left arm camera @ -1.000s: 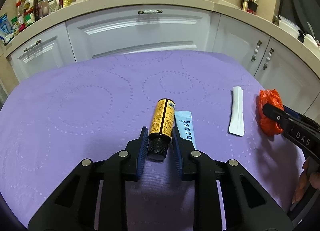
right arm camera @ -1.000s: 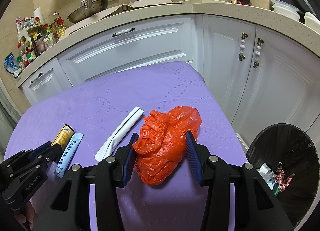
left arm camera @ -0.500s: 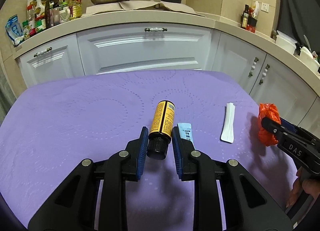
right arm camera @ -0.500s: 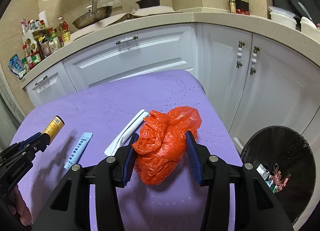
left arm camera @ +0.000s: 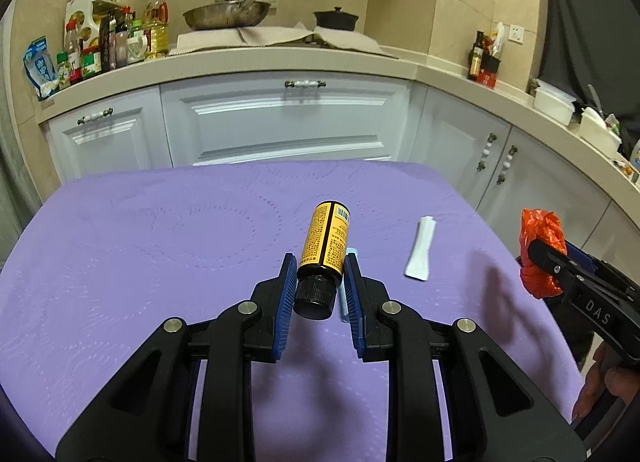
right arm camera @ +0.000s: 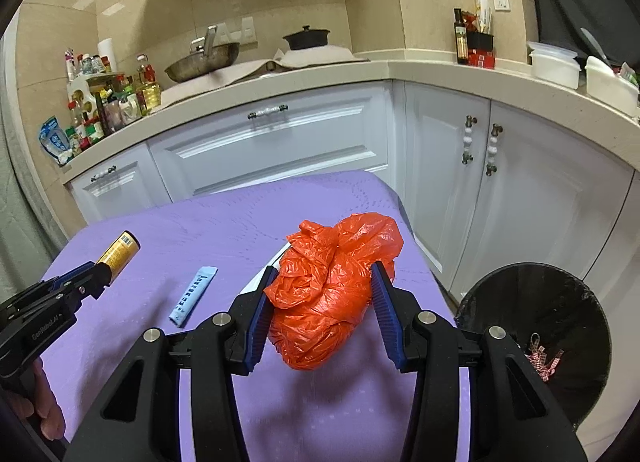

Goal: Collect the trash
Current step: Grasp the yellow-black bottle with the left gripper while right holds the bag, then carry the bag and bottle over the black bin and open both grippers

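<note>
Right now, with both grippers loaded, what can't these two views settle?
- White wrapper: in the right wrist view the orange bag covers nearly all of it.
- Blue sachet: in the left wrist view the bottle and a finger hide most of it; its print is too small.
- Trash bin: lower part cut off by the frame edge; contents only partly visible.

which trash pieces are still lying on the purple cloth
The blue sachet and the white wrapper; the yellow bottle and orange bag are gripped, lifted.
</note>
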{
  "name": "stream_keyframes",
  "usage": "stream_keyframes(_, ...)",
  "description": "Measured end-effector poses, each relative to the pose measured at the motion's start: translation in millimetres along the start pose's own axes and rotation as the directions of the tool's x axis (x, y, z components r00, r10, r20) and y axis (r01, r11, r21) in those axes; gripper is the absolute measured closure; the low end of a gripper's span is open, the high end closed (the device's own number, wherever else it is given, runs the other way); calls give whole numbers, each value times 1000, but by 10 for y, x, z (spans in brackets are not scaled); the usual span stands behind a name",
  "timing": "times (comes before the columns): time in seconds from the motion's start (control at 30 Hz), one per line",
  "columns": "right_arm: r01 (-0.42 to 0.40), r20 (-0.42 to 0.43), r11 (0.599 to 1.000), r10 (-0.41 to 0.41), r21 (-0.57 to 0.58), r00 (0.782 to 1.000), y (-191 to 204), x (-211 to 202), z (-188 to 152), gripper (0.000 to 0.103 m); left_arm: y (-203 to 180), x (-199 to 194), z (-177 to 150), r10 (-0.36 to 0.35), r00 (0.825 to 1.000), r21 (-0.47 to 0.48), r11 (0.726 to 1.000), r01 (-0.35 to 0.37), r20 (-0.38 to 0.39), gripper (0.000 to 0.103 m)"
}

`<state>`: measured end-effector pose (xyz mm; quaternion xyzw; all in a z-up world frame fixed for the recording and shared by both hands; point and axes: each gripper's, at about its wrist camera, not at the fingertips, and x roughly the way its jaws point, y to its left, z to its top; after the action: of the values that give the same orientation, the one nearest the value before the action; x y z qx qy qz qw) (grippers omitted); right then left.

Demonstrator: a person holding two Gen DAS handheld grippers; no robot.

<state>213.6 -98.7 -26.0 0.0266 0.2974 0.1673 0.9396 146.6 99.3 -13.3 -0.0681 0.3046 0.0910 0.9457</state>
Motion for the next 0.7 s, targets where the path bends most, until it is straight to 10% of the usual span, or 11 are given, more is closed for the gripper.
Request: stream_keyframes(0.7, 111, 90, 992, -116, 61, 989, -559, -692, -122, 56, -775, -421, -84, -119, 992, 105, 988, 113, 51, 80)
